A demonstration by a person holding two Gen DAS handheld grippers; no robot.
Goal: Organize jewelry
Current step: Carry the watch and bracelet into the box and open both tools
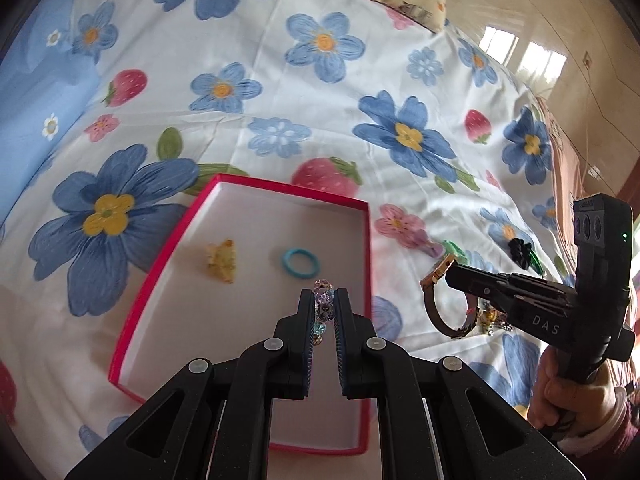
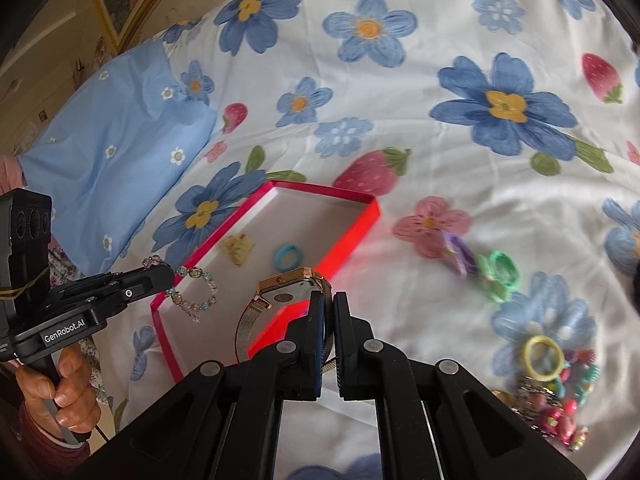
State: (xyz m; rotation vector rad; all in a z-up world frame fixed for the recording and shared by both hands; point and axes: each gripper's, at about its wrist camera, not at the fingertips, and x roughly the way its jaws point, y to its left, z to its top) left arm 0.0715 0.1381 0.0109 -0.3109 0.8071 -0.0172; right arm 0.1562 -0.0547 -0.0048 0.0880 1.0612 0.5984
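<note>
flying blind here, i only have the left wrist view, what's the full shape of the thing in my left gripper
Observer: The right wrist view shows a beaded bracelet, a full loop hanging from the left gripper over the red box.
Operator: is there jewelry left that i can't see
Observer: Yes, a pile of colourful pieces on the sheet, near the right edge of that view.
Operator: what does the watch face look like
Observer: The watch shows its rectangular gold case, seen from the back, held by the right gripper.

Ring [image 1: 298, 263] and clip [image 1: 222, 261] in box [image 1: 168, 248]
</note>
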